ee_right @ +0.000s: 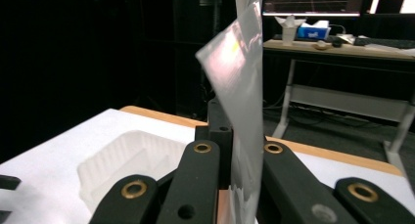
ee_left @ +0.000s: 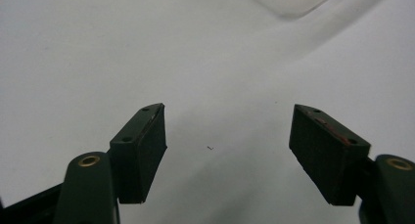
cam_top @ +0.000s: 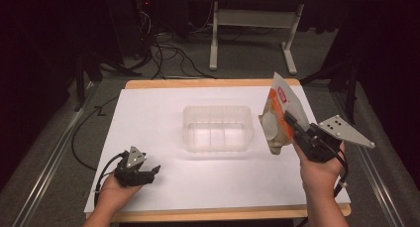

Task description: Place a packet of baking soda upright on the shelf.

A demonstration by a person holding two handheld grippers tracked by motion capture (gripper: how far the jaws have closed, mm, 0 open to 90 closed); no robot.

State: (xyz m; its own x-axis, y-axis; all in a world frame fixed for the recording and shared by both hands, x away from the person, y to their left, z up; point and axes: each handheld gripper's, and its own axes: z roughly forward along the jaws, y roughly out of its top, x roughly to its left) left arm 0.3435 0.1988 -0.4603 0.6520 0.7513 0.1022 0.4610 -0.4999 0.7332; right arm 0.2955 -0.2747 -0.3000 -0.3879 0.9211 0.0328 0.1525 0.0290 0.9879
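1. Two grippers were over the white worktop; a clear plastic tray sat at its middle.
2. Right gripper, at the tray's right, had its fingers clenched on an orange-and-white pouch, held upright above the worktop, just beside the tray's right end.
3. Left gripper lay low at the near left, well apart from the tray, fingers spread wide, nothing between them.
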